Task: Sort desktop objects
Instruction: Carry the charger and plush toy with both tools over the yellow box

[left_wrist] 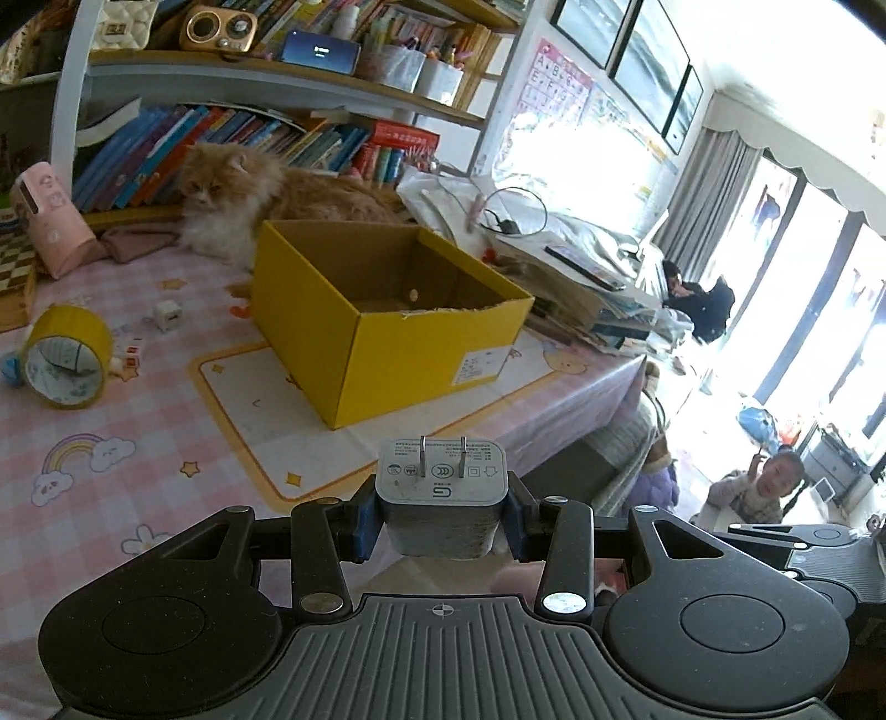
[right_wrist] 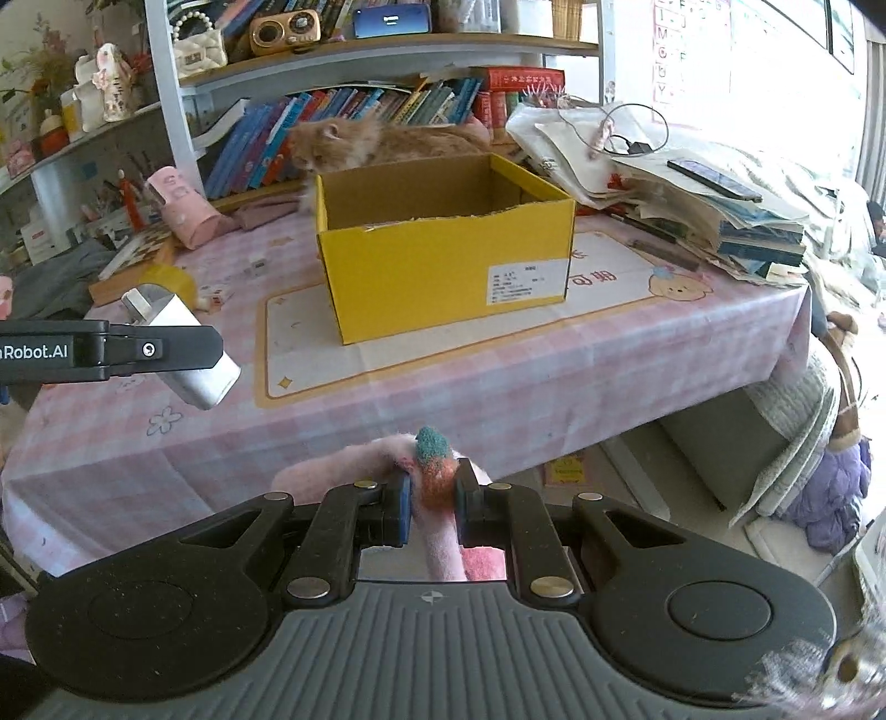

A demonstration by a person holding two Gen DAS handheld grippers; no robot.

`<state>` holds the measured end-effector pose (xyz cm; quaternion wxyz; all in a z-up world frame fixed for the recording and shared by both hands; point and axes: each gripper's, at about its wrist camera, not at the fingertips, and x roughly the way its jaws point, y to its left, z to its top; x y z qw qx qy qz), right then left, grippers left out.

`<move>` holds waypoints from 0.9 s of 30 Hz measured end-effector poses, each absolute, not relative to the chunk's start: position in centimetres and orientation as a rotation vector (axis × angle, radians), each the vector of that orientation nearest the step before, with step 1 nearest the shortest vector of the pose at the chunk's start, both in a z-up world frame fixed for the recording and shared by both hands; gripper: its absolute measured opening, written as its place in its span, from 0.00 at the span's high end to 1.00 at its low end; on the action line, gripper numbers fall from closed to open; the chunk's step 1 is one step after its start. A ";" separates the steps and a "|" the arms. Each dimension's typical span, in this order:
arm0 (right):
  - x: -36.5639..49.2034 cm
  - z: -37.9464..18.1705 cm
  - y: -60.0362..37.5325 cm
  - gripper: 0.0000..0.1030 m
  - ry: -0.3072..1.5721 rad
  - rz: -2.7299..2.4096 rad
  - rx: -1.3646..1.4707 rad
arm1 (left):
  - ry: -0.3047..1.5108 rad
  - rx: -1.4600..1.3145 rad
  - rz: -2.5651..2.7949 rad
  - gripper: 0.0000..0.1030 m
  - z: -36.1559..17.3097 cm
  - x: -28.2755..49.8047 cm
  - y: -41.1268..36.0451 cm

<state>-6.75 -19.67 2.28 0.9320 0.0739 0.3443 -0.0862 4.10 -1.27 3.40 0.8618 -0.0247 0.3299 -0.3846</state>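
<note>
Left wrist view: left gripper (left_wrist: 440, 512) clamped on a grey charger plug (left_wrist: 440, 487), prongs up, held off the near table edge, short of the open yellow cardboard box (left_wrist: 387, 327). Right wrist view: right gripper (right_wrist: 433, 501) squeezed tight on a pink felt toy (right_wrist: 437, 471), below the tablecloth (right_wrist: 166, 443) edge, box (right_wrist: 443, 277) ahead.

A pink checked tablecloth (right_wrist: 498, 399) covers the tabletop (left_wrist: 581, 399). Behind it stands a white-framed bookshelf (right_wrist: 387, 41) packed with books (left_wrist: 166, 149). Strong daylight pours through tall windows (left_wrist: 819, 288) hung with grey curtains (left_wrist: 709, 188); framed pictures (left_wrist: 648, 61) hang on the wall.
</note>
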 end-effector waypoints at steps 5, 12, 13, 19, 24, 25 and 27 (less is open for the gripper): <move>-7.1 2.3 -19.4 0.87 0.702 -0.164 0.141 | 0.687 -0.047 -0.801 0.59 3.6 3.7 -1.2; -7.4 2.4 -19.5 0.87 0.690 -0.163 0.156 | 0.675 -0.013 -0.814 0.59 4.1 3.1 -1.7; -7.4 2.4 -19.6 0.87 0.691 -0.164 0.157 | 0.674 -0.011 -0.817 0.59 4.1 3.1 -1.8; -8.1 2.4 -20.9 0.87 0.694 -0.201 0.172 | 0.685 0.009 -0.866 0.59 4.0 3.4 -4.1; -8.6 2.0 -22.9 0.87 0.693 -0.252 0.214 | 0.690 0.030 -0.914 0.59 3.9 3.7 -6.5; -8.6 1.9 -23.3 0.87 0.694 -0.258 0.221 | 0.691 0.029 -0.919 0.59 3.9 3.8 -6.9; -8.5 1.7 -24.0 0.87 0.696 -0.262 0.228 | 0.693 0.021 -0.922 0.59 3.9 4.1 -7.6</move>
